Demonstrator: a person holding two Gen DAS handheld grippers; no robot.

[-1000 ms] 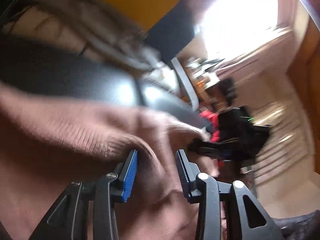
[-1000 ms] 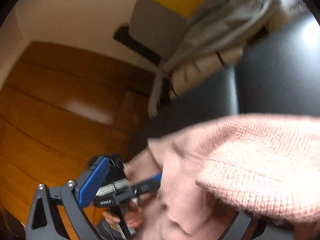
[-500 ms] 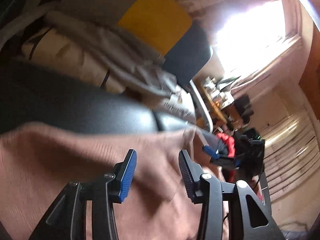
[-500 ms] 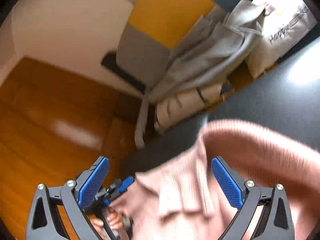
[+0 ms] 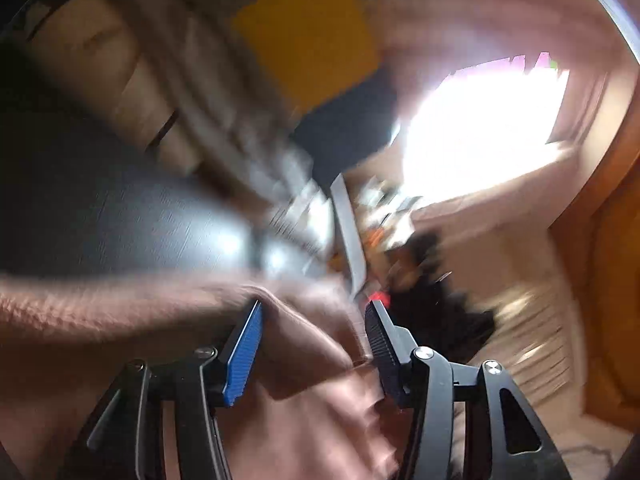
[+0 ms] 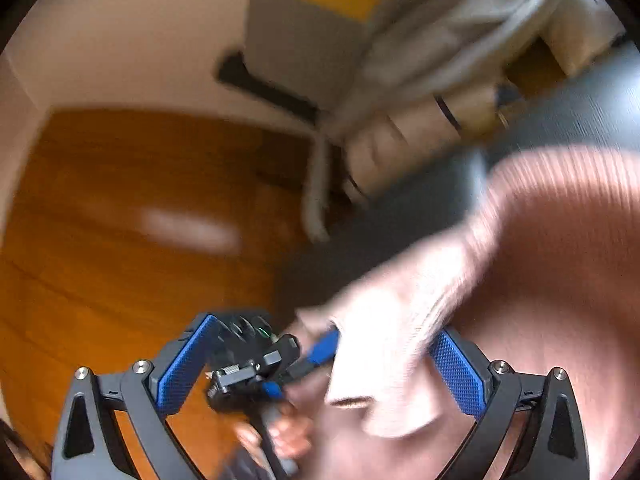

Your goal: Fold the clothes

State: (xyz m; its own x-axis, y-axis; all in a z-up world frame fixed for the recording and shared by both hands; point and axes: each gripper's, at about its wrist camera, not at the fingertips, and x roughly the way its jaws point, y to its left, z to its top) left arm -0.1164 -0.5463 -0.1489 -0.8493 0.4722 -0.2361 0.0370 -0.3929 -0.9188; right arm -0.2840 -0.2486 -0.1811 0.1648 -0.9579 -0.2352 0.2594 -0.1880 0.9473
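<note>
A pink knit sweater (image 5: 120,312) lies on a dark sofa seat (image 5: 100,216). In the left wrist view a fold of it rises between my left gripper's (image 5: 314,334) two parted jaws, which are not pressed together. In the right wrist view the sweater (image 6: 540,260) bulges at the right, and a flap of it hangs over the right jaw of my right gripper (image 6: 324,354), which is wide open. The left gripper (image 6: 320,350) shows low in that view, held by a hand (image 6: 288,436). Both views are blurred.
A grey garment (image 6: 440,40) and beige cushions (image 6: 400,140) are piled at the back of the sofa. A yellow and grey panel (image 6: 312,0) stands behind. Wooden floor (image 6: 120,220) lies to the left. A bright window (image 5: 480,136) and cluttered furniture (image 5: 420,264) show beyond.
Both grippers have kept moving over the sweater. The left jaws now straddle a raised fold. The sweater flap has swung over the right gripper's right jaw.
</note>
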